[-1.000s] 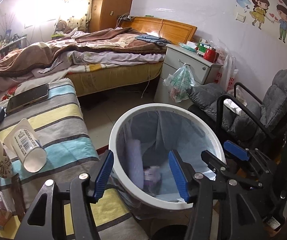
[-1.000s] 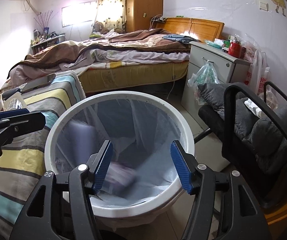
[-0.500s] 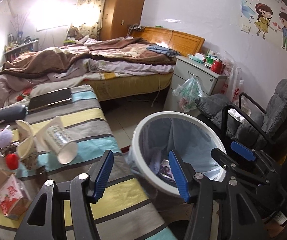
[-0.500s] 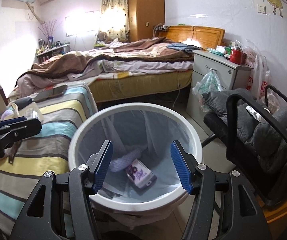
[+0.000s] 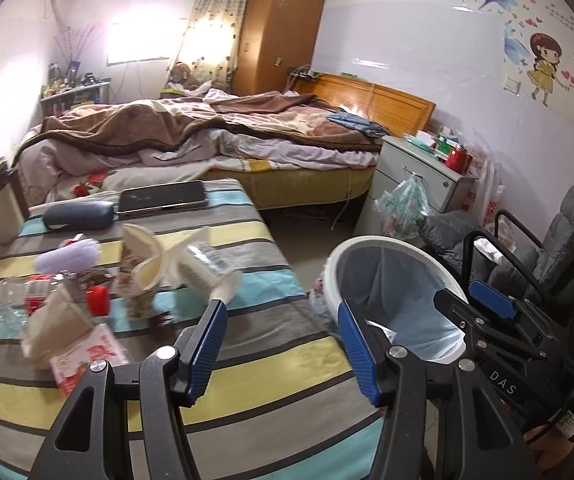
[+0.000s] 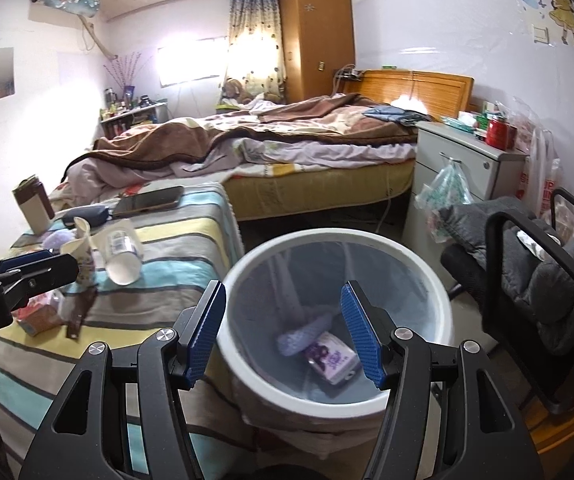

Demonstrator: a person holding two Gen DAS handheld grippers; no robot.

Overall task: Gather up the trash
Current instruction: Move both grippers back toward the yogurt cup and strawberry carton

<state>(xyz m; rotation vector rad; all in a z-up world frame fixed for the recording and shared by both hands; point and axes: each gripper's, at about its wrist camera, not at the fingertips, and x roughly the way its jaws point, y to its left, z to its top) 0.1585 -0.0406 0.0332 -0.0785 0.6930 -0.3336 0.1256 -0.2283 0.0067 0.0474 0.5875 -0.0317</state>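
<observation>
Striped cloth covers the table (image 5: pixel 247 392) under our left hand-held gripper (image 5: pixel 283 336), open and empty; white bin (image 6: pixel 427 268) beneath our right hand-held gripper (image 6: pixel 283 336), also open. Paper cups (image 5: pixel 203 272) lie just ahead-left: approach low, pinch one rim.

Window (image 5: pixel 147 42) glare — fisheye edges warped, mild blur.

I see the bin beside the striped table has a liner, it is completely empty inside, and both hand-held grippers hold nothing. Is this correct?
Not quite: the bin is not empty. The right wrist view shows a small purple-printed carton and a pale purple item lying in the liner. The rest holds: the left hand-held gripper and right hand-held gripper hold nothing.
</observation>
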